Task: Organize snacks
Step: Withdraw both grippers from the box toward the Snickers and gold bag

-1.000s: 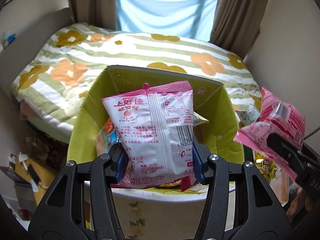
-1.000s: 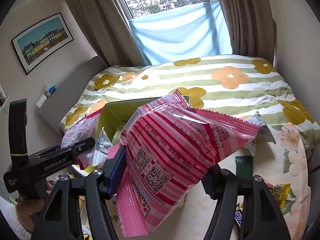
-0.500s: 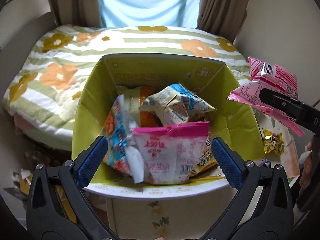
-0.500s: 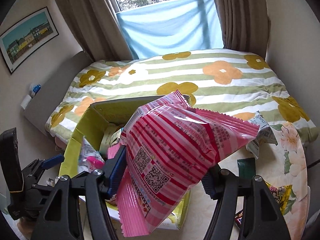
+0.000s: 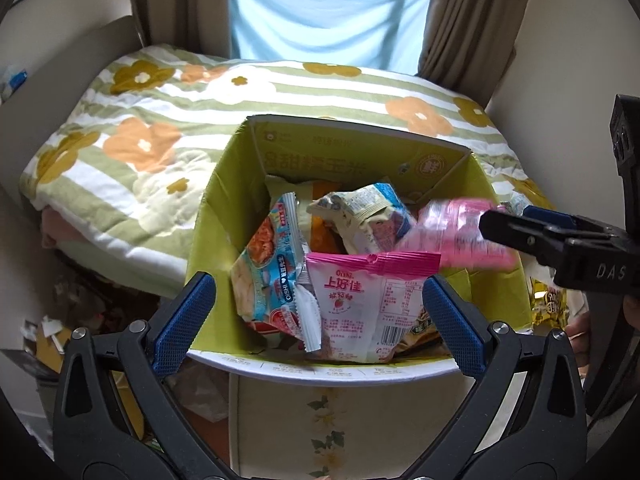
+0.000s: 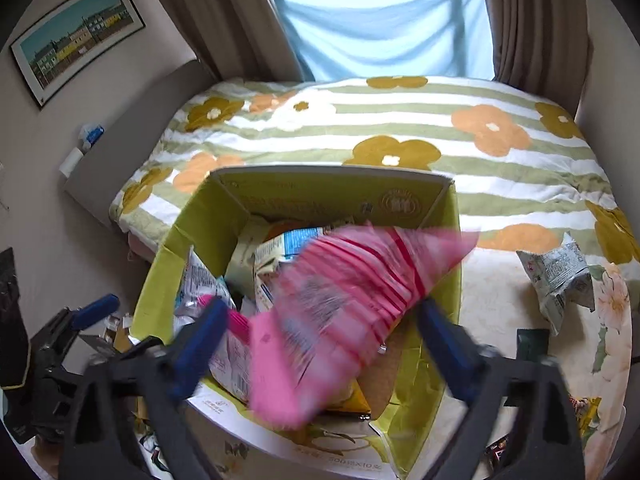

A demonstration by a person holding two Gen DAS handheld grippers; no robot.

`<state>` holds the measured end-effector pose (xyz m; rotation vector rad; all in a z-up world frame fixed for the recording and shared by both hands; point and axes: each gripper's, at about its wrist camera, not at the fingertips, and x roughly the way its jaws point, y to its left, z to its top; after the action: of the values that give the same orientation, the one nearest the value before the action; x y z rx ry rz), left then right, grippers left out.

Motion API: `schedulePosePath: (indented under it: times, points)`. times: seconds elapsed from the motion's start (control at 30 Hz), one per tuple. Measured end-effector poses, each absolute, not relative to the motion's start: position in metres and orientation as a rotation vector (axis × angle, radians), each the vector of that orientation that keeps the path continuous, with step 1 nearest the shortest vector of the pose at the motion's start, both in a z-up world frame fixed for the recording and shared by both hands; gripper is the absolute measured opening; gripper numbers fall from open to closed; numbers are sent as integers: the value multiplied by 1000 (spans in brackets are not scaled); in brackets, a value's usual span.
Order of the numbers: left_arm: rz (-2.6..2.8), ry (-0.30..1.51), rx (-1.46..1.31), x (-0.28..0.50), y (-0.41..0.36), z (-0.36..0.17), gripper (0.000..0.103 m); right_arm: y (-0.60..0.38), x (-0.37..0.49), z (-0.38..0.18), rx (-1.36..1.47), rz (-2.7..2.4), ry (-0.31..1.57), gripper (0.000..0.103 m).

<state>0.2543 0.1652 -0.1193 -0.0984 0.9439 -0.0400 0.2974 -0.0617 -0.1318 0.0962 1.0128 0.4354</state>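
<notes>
An open yellow-green carton (image 5: 340, 152) holds several snack bags. The pink-and-white bag (image 5: 360, 308) lies loose in its near side, between the wide-apart fingers of my open left gripper (image 5: 318, 322), which do not touch it. My right gripper (image 6: 320, 344) hangs over the same carton (image 6: 320, 188) with its jaws opening. The pink striped bag (image 6: 348, 304) is a blur between them, free of the pads and dropping. In the left wrist view the right gripper (image 5: 560, 240) reaches in from the right with that bag (image 5: 452, 232) beside it. The left gripper (image 6: 80, 320) shows at lower left.
A bed with a flower-striped blanket (image 6: 400, 120) lies behind the carton. On the floral tabletop to the right lie a pale snack packet (image 6: 556, 276), a dark green packet (image 6: 530, 344) and a yellow one (image 5: 548, 300). Clutter covers the floor (image 5: 52, 332) at the left.
My left gripper opened and the pink-and-white bag fell into the carton. My right gripper moved over the carton, then opened, and the striped bag is slipping out.
</notes>
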Motion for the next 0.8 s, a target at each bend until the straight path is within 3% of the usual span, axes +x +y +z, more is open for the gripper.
schedulePosePath:
  times: [0.27,0.8]
  points:
    - [-48,956,-107,245,158,-121,103,-75,278,-135,84,419,1020,103]
    - [-155,909,-99,228,121,-89,103,-139,231,-76,72,313,881,103]
